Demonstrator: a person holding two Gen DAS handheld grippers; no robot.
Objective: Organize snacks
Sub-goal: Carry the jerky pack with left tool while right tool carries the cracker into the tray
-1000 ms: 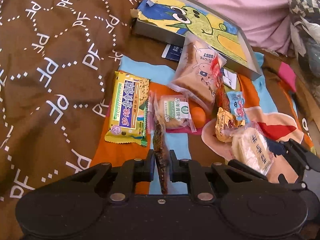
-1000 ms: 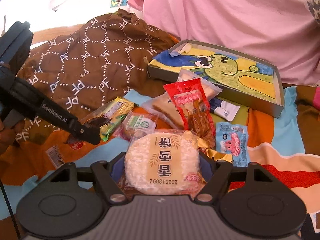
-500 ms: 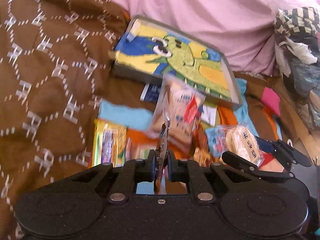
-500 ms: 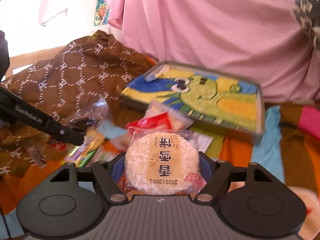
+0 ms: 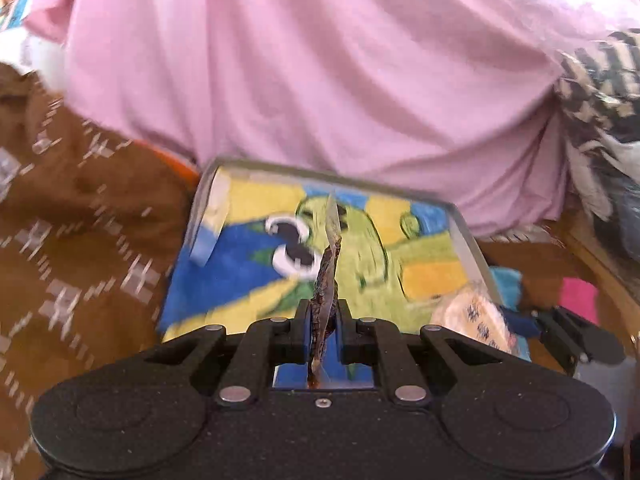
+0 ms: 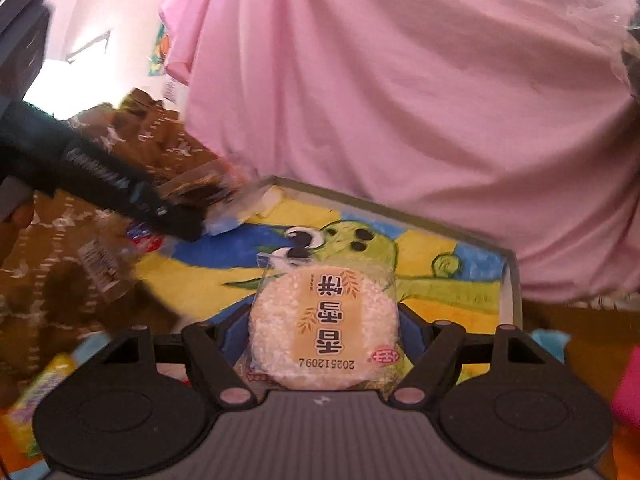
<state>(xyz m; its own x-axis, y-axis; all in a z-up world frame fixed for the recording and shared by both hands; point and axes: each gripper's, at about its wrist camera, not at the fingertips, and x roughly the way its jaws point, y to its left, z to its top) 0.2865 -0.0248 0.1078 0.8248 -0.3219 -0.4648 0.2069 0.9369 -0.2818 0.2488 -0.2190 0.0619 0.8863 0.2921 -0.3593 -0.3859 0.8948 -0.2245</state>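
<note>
Both grippers, left (image 5: 324, 320) and right (image 6: 324, 332), now hover over the tray (image 6: 508, 280).

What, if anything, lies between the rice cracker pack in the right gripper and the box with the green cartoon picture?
Nothing visible. The rice cracker pack is clamped in the right gripper directly before the box, whose painted floor shows bare. The left gripper holds its dark snack strip off to the left.

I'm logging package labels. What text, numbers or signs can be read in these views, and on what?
"20251209L": rice cracker packet held in the right gripper, printed upside down.
Large Chinese characters and a red seal on that packet: not legible to me.
Lettering on the left gripper: blurred.
Dark snack strip: no text visible.
</note>
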